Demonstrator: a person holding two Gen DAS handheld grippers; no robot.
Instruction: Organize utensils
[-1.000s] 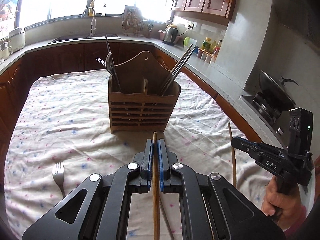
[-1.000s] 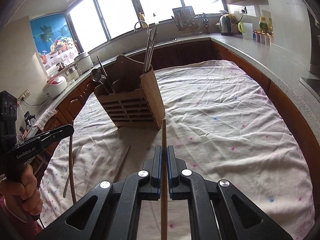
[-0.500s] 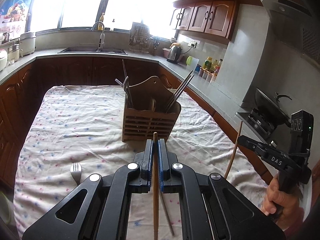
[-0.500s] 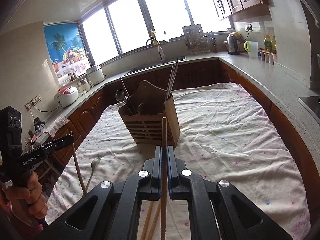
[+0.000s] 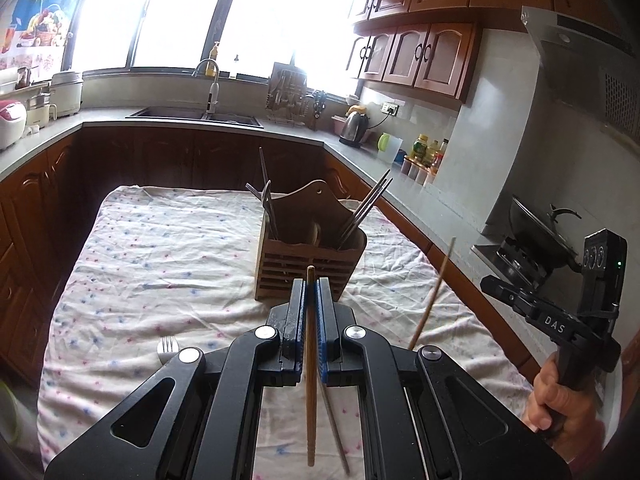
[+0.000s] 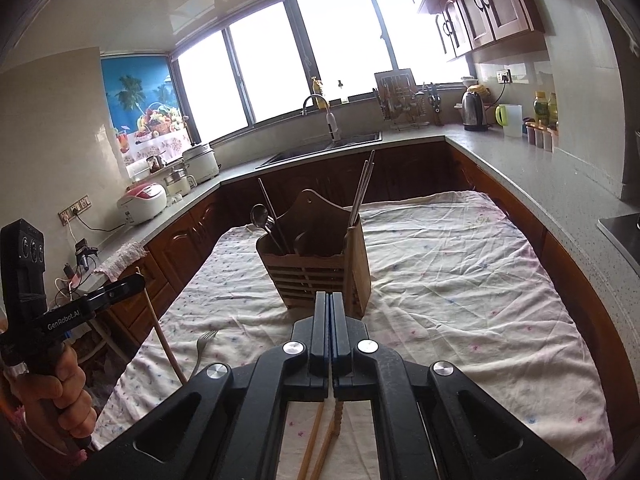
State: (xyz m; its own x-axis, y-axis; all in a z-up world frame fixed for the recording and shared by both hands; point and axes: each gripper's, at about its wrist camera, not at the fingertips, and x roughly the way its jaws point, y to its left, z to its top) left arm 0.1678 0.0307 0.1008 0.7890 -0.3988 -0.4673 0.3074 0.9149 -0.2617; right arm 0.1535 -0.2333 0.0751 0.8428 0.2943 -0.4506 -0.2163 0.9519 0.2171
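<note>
A slatted wooden utensil holder (image 5: 310, 258) stands mid-table, also in the right wrist view (image 6: 320, 264), with metal chopsticks and spoons in it. My left gripper (image 5: 311, 286) is shut on a wooden chopstick (image 5: 310, 380), held well above the table in front of the holder. My right gripper (image 6: 330, 300) is shut on another wooden chopstick (image 6: 338, 420); its shaft shows tilted in the left wrist view (image 5: 432, 292). A fork (image 5: 167, 347) lies on the cloth at the left, also in the right wrist view (image 6: 202, 346).
More chopsticks (image 6: 314, 444) lie on the flowered tablecloth (image 6: 460, 280) below the grippers. Kitchen counters (image 5: 380, 184) surround the table on three sides; a stove with a pan (image 5: 536, 236) is at the right.
Both grippers have risen and pulled back from the holder, each still holding its chopstick. The right chopstick tip no longer sticks out past the right fingers.
</note>
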